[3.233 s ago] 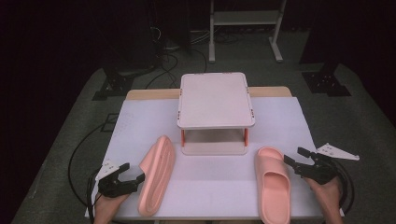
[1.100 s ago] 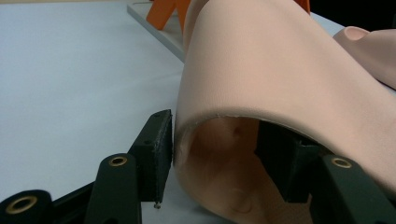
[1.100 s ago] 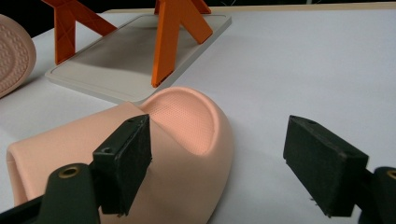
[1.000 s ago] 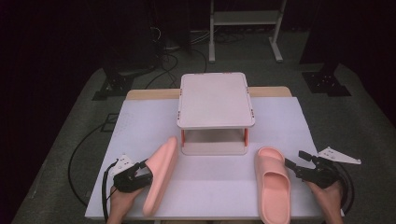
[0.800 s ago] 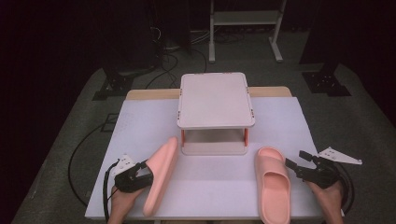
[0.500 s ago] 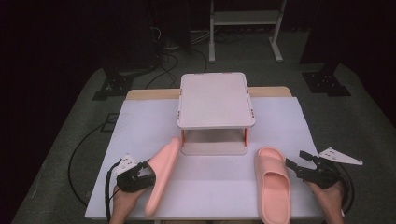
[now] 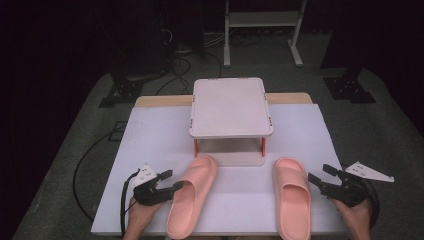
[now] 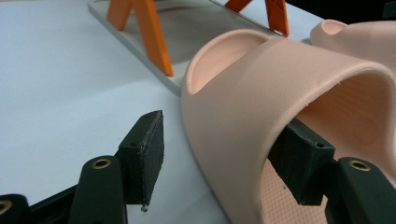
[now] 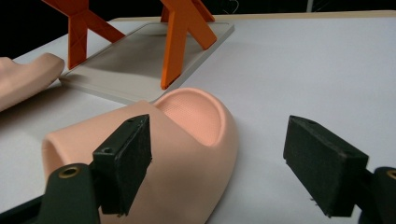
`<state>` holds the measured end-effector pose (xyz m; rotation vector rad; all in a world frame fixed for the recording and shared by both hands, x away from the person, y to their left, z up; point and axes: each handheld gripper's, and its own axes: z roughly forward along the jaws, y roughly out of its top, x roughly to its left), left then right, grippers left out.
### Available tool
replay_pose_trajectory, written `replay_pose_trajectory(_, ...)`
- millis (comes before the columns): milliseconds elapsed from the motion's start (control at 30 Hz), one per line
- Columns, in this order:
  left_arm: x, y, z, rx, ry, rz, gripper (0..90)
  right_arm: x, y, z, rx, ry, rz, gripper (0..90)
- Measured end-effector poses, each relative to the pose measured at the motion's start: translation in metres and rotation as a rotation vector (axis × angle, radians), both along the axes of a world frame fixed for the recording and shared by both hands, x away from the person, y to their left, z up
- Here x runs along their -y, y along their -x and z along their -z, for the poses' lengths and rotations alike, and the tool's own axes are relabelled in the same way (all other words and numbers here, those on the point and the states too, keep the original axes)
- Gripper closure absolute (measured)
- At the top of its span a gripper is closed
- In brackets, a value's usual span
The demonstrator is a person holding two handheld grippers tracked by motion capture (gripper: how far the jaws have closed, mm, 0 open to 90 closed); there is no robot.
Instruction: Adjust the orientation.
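Two pink slide slippers lie sole-down on the white table cover (image 7: 150,135). The left slipper (image 7: 192,197) (image 8: 280,84) points its toe at the rack. My left gripper (image 7: 173,180) (image 8: 224,149) stands open astride that slipper's strap wall: one pad outside with a gap, the other inside under the strap. The right slipper (image 7: 292,200) (image 9: 187,140) lies at the front right. My right gripper (image 7: 320,173) (image 9: 223,158) is wide open just to its right, level with its toe end and not touching it.
A small pink-topped rack (image 7: 230,105) on orange legs (image 9: 175,42) stands mid-table, its grey base plate (image 8: 187,28) just beyond the slippers' toes. Cables (image 7: 90,165) hang off the table's left side. A metal stand (image 7: 260,20) is on the floor behind.
The left slipper, earlier tipped up on its side edge, now lies flat on its sole. My left gripper moved in to it. The right gripper and right slipper stayed put.
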<state>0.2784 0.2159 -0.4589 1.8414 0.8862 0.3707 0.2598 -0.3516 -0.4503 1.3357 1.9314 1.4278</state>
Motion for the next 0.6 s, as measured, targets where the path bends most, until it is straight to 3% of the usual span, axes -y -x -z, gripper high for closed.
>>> replay_pose_trajectory(600, 0.013, 0.002, 0.001, 0.004, -0.024, 0.021, 37.4, -0.010, 0.027, -0.001, 0.017, -0.017, -0.047, 22.0)
